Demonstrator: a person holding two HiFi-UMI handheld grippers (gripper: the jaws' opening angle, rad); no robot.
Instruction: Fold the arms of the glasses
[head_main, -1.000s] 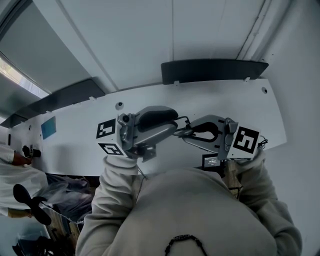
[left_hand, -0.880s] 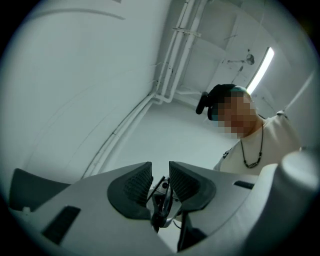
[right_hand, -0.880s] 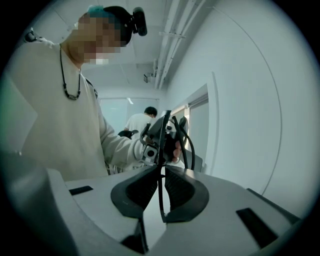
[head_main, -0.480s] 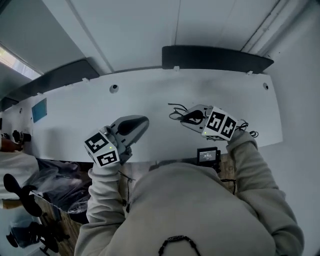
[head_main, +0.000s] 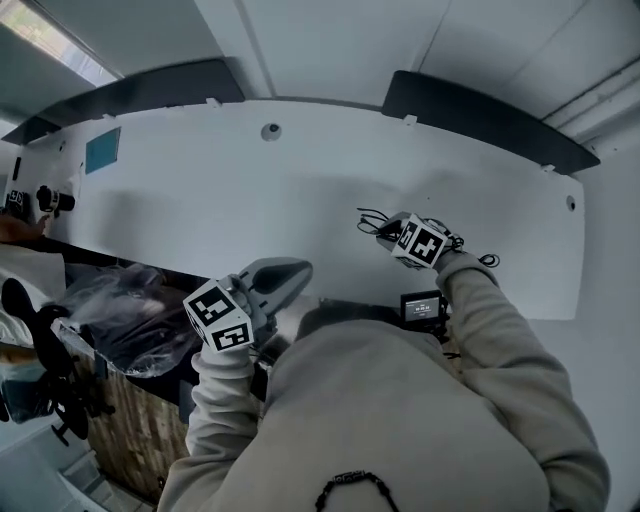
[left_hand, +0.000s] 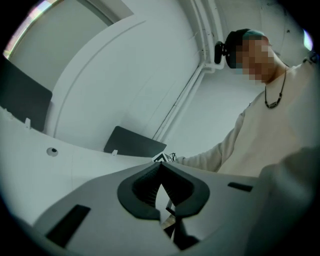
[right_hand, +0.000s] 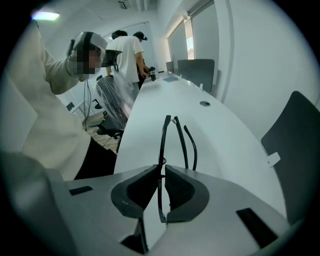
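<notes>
Clamping a thin black strip of the glasses, the right gripper is holding them with its jaws almost together, both pads pressing on that strip. Which part of the frame it is gripping I cannot tell. The right gripper view is also showing two more black bars of the glasses curving out past the jaws, over the white table. The head view is reducing all this to a small black tangle just ahead of that gripper, near the table's near edge and toward its right end. Whether the glasses are touching the table is not showing in any view.

The left gripper is hovering empty. Its jaws have just been closing and are meeting tip to tip with nothing between them. In the head view it is sitting by the near edge, well apart from the glasses.

Only the head view is showing a small black device at the near edge, and a clear plastic bag off the table's left side, which is holding something dark. Only the right gripper view is showing two people standing near the far end.
</notes>
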